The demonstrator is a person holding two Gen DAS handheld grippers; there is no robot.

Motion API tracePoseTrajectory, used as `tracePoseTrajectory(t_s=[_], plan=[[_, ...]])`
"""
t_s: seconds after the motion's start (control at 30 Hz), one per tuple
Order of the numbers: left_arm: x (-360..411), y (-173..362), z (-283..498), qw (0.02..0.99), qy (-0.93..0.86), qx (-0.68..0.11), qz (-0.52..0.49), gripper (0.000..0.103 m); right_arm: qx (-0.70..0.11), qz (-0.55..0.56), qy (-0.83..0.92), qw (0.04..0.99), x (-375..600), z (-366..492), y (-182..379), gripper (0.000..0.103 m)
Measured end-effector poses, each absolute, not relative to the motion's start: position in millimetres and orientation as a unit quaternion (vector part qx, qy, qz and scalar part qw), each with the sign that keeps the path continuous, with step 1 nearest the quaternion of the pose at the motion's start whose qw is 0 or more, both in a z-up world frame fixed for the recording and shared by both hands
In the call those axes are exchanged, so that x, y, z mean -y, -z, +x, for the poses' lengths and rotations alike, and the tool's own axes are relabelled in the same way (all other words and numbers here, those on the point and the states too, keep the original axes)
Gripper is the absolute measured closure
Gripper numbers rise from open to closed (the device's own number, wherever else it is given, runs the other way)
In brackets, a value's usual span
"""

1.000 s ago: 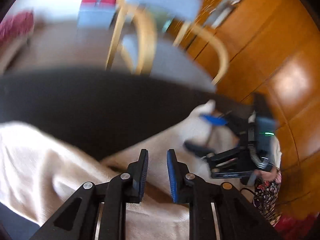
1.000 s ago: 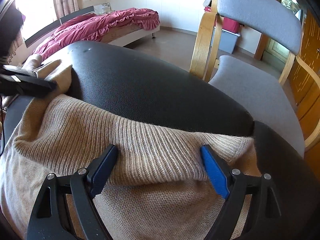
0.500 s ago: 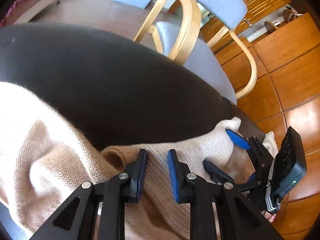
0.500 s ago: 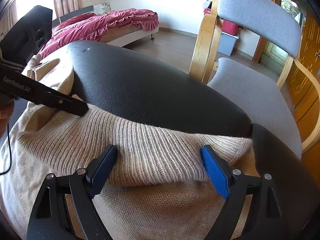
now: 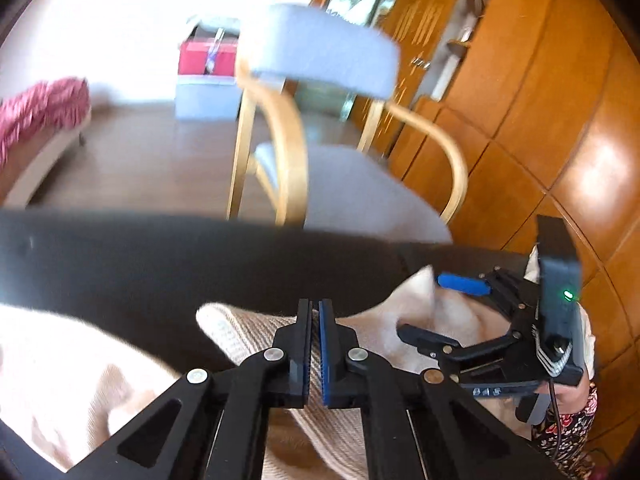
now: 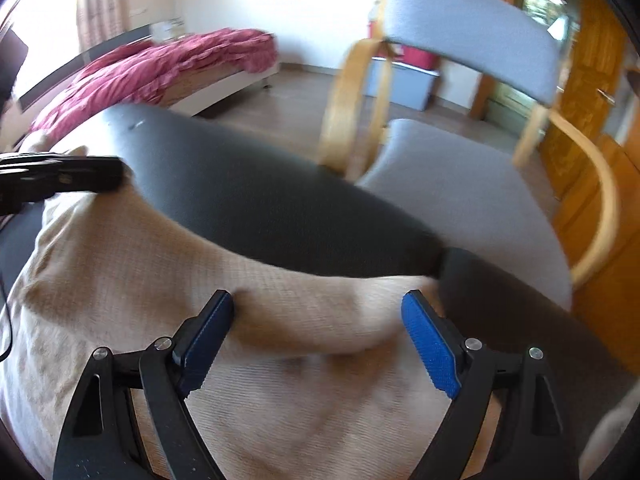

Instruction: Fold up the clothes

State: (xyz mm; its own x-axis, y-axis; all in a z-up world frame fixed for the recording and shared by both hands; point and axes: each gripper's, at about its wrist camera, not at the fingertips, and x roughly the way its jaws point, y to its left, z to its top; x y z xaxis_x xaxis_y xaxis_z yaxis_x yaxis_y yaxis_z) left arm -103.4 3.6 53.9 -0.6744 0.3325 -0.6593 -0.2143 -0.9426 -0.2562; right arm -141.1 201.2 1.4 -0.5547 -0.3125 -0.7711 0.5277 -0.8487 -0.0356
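Note:
A beige knitted sweater (image 6: 248, 360) lies on a black padded surface (image 6: 256, 204). In the left wrist view my left gripper (image 5: 315, 312) is shut on the ribbed hem of the sweater (image 5: 248, 332). My right gripper (image 6: 318, 320) is open, its blue pads on either side of a fold of the sweater's edge. It also shows in the left wrist view (image 5: 440, 304) at the right, open over the sweater. The left gripper shows as a black bar in the right wrist view (image 6: 116, 174) at the left, on the sweater's edge.
A wooden armchair with grey cushions (image 6: 460, 184) stands just beyond the black surface. A bed with a red cover (image 6: 160, 68) is at the far left. Wooden cabinets (image 5: 540, 120) line the right side. A red and grey box (image 5: 204, 80) sits by the wall.
My left gripper has closed from a narrow gap onto the sweater's ribbed hem and lifted it. The right gripper stays open over the same fold. Both views are blurred by motion.

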Motion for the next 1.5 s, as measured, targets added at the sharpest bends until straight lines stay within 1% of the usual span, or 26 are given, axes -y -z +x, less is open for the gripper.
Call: tracePoseTrajectory(t_s=[0.13, 0.23, 0.33, 0.43, 0.47, 0.6, 0.7, 0.8, 0.9, 1.0, 1.07, 1.17, 1.23, 1.27, 1.3, 1.33, 1.43, 1.5], plan=[[-15.6, -83.7, -86.6, 0.176, -0.937, 0.056, -0.295, 0.101, -0.09, 0.41, 0.889, 0.185, -233.3, -154.4, -6.4, 0.015], [-21.7, -103.4, -58.5, 0.227, -0.947, 0.037, -0.224, 0.101, -0.054, 0.424, 0.893, 0.139, -258.5, -167.0, -2.4, 0.015], [-43.9, -105.8, -19.9, 0.27, -0.946, -0.052, -0.174, 0.101, -0.023, 0.436, 0.893, 0.113, -281.7, -177.4, 3.0, 0.015], [-78.1, -77.9, 21.9, 0.316, -0.913, -0.19, -0.173, 0.101, 0.007, 0.438, 0.894, 0.094, -300.5, -180.3, 4.7, 0.015], [-87.7, -63.4, 33.3, 0.327, -0.898, -0.231, -0.182, 0.101, 0.011, 0.437, 0.893, 0.104, -299.2, -180.2, 2.9, 0.015], [-111.7, 7.1, 67.6, 0.349, -0.837, -0.359, -0.221, 0.101, 0.03, 0.432, 0.89, 0.142, -293.9, -180.0, -4.1, 0.015], [-120.9, 42.6, 86.4, 0.358, -0.802, -0.42, -0.227, 0.101, 0.028, 0.426, 0.887, 0.178, -282.5, -176.2, -9.8, 0.015], [-122.5, 55.0, 97.9, 0.347, -0.793, -0.462, -0.192, 0.103, 0.0, 0.412, 0.88, 0.235, -257.0, -164.5, -16.4, 0.015], [-122.1, 54.3, 96.0, 0.339, -0.796, -0.466, -0.186, 0.103, -0.026, 0.406, 0.86, 0.309, -226.1, -149.2, -18.1, 0.015], [-119.7, 53.7, 88.7, 0.324, -0.804, -0.461, -0.187, 0.102, -0.066, 0.409, 0.844, 0.341, -196.6, -137.8, -8.4, 0.015], [-116.9, 55.4, 83.0, 0.312, -0.809, -0.461, -0.188, 0.102, -0.107, 0.409, 0.841, 0.337, -178.4, -132.2, 2.5, 0.015], [-107.8, 56.8, 65.2, 0.275, -0.82, -0.463, -0.194, 0.102, -0.161, 0.426, 0.836, 0.305, -165.7, -136.6, 27.9, 0.015], [-99.2, 53.5, 49.5, 0.246, -0.831, -0.453, -0.207, 0.1, -0.13, 0.432, 0.837, 0.308, -172.9, -144.2, 28.7, 0.015], [-93.9, 50.1, 42.1, 0.235, -0.838, -0.443, -0.213, 0.1, -0.117, 0.441, 0.836, 0.305, -178.5, -148.5, 27.6, 0.019], [-88.2, 46.3, 34.4, 0.224, -0.846, -0.432, -0.219, 0.1, -0.115, 0.443, 0.836, 0.303, -183.4, -150.3, 25.8, 0.031], [-81.4, 40.7, 26.4, 0.212, -0.854, -0.418, -0.225, 0.1, -0.114, 0.442, 0.836, 0.304, -185.8, -151.2, 24.8, 0.039], [-64.5, 26.1, -2.8, 0.174, -0.876, -0.371, -0.255, 0.1, -0.096, 0.44, 0.841, 0.3, -193.5, -156.8, 23.7, 0.051], [-53.5, 16.8, -25.7, 0.148, -0.889, -0.331, -0.28, 0.1, -0.078, 0.439, 0.848, 0.288, -199.2, -162.1, 24.0, 0.052]])
